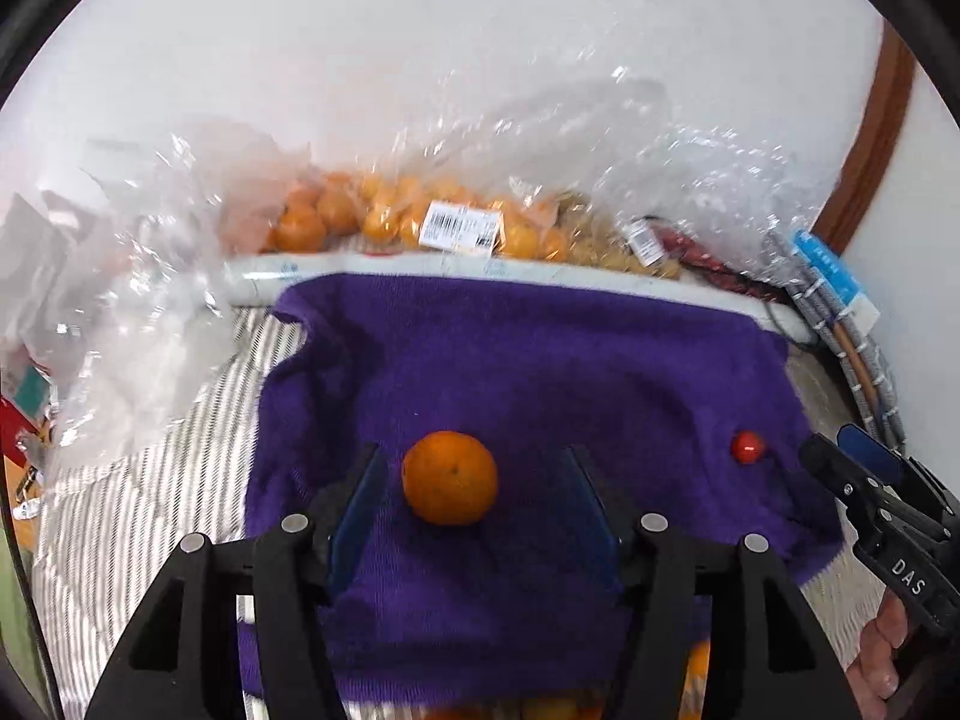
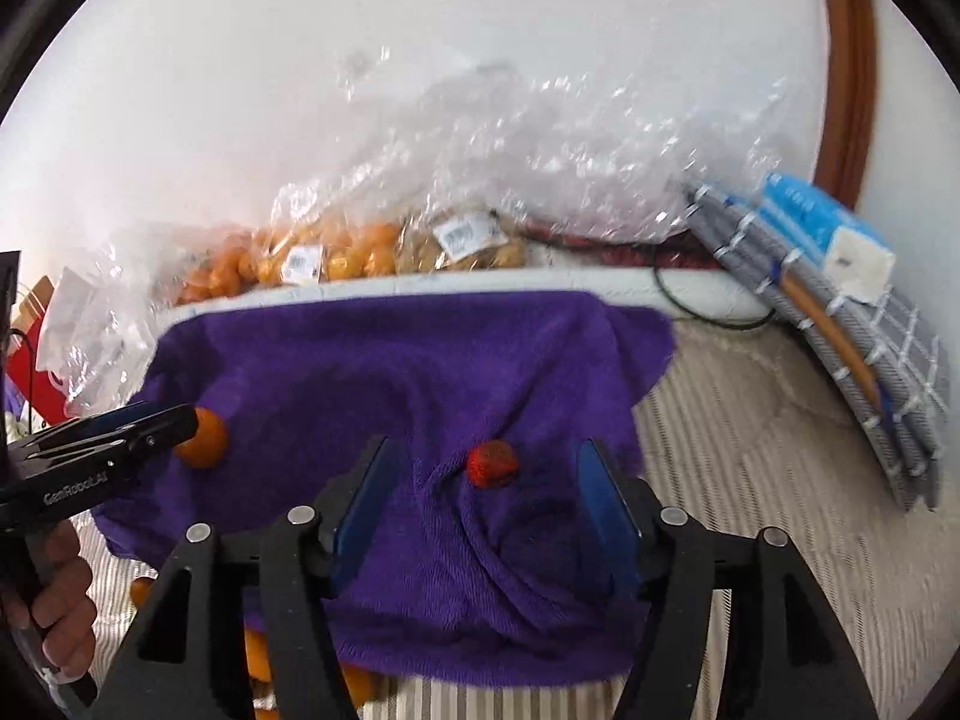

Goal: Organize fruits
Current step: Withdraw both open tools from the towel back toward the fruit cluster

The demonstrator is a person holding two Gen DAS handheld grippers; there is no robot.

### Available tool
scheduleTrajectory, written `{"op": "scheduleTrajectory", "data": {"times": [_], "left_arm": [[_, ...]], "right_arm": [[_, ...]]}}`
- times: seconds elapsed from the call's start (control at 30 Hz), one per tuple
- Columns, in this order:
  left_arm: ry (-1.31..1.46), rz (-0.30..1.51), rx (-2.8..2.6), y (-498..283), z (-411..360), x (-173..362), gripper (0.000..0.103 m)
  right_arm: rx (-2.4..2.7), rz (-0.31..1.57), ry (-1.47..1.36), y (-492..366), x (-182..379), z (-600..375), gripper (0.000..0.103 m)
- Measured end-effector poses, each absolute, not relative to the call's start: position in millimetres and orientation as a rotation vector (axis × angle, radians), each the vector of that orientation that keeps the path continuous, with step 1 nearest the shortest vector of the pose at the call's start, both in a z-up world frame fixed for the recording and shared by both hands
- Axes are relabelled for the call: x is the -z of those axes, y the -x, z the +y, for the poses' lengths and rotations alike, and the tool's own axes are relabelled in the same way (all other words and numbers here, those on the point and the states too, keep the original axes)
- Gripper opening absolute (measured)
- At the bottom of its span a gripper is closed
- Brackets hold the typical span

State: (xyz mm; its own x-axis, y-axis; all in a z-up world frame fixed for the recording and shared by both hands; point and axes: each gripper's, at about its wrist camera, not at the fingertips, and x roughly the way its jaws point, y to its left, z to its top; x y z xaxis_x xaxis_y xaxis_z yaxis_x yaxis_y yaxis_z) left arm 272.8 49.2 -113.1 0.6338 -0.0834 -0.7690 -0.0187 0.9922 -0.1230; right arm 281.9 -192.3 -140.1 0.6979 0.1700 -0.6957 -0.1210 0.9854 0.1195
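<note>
Black two-finger gripper arms with blue pads are filling the foreground of both wrist views as we are holding one tool in each hand. Our left gripper (image 1: 471, 483) is standing with its jaws apart, and a round orange mandarin (image 1: 450, 477) is lying between the pads on a rumpled purple terry towel (image 1: 540, 360) without either pad pressing on it. Our right gripper (image 2: 487, 483) is likewise standing open, with a small red strawberry-like fruit (image 2: 492, 464) resting on the towel between its pads, touching neither. We are seeing the two fruits lying well apart on the same cloth, which is covering a striped beige mattress surface (image 2: 750, 480). Behind the towel, clear crinkled plastic bags of orange mandarins (image 1: 372, 219) are leaning against a white wall (image 1: 420, 60). At the far right, a grey checked folded cloth bundle (image 2: 870, 372) is lying beside a blue-and-white box (image 2: 828, 234).
</note>
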Motion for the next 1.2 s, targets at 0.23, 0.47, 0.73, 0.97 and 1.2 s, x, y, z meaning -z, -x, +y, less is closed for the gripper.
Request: {"op": "scheduleTrajectory", "data": {"times": [0.23,0.47,0.73,0.97,1.2], "left_arm": [[0.058,0.817,0.042,-227.4,42.0,84.0,0.058],[0.098,0.751,0.046,-174.5,44.3,59.3,0.055],[0.105,0.694,0.055,-121.5,45.5,44.4,0.055],[0.1,0.705,0.067,-100.0,44.4,45.1,0.055],[0.119,0.701,0.068,-85.8,55.5,53.1,0.055]], "right_arm": [[-0.148,0.753,-0.061,-235.7,112.6,-204.1,0.064],[-0.098,0.714,-0.129,-181.1,87.6,-222.4,0.064],[-0.135,0.719,-0.14,-130.9,75.2,-226.3,0.064],[-0.16,0.732,-0.124,-103.1,77.8,-222.2,0.062],[-0.165,0.746,-0.124,-95.2,90.6,-217.7,0.06]]}}
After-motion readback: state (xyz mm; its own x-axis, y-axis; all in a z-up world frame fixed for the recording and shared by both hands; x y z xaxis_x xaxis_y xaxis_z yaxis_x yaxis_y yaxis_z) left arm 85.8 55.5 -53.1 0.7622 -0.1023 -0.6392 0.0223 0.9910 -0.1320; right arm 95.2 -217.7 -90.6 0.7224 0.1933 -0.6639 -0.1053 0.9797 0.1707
